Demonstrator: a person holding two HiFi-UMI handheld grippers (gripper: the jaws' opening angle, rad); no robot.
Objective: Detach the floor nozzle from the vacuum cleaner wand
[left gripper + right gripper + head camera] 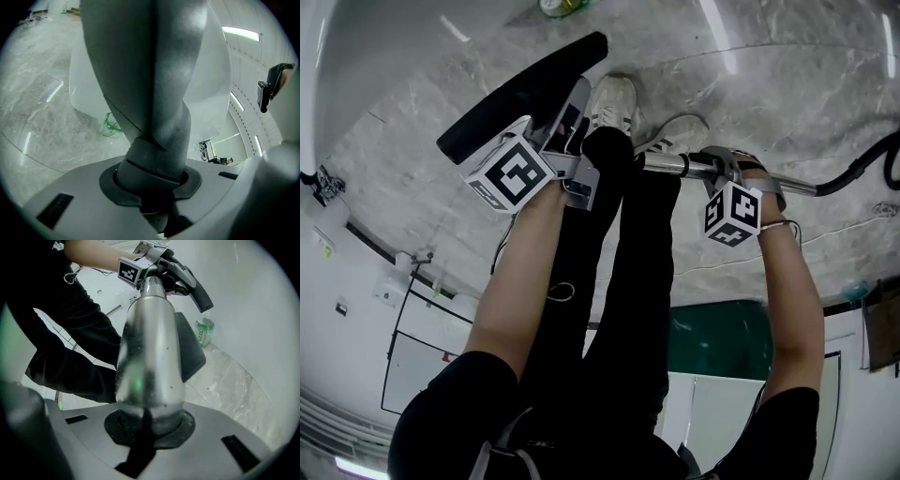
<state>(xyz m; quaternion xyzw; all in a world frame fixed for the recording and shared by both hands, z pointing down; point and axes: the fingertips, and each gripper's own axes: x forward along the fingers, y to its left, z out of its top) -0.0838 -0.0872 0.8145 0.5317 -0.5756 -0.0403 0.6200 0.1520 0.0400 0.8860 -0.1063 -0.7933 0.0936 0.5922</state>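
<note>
Nozzle (523, 92) is showing at 11 o'clock in the head view, black and long, slanting up toward 1 o'clock. Its grey neck (154, 93) is running into the left tool (152, 190). Left tool is clamping shut around that neck, nothing else in it. Right tool (147, 425) is clamping shut around the shiny metal wand (150, 348), at 3 o'clock of the left tool, the two close together on one line. Joint between neck and wand is lying between the two tools, partly hidden by the person's leg (623, 244), so the nozzle looks not yet off. Black hose (862, 169) is trailing off the wand at 3 o'clock.

Risks, as a judgement:
- Wand is smooth, so the right tool could be sliding along it on the pull instead of freeing the joint.
- If a catch on the neck is not pressed, pulling harder would be twisting the neck or straining the hose.
- If the joint gives suddenly, the nozzle could be swinging onto the shoes (614, 98) just beside it, or out toward the green can (204, 331).

Only container is the green can, sitting on the marble floor (787, 84) at the 12 o'clock edge of the head view, well apart from both tools. Cannot tell if anything is in it.
</note>
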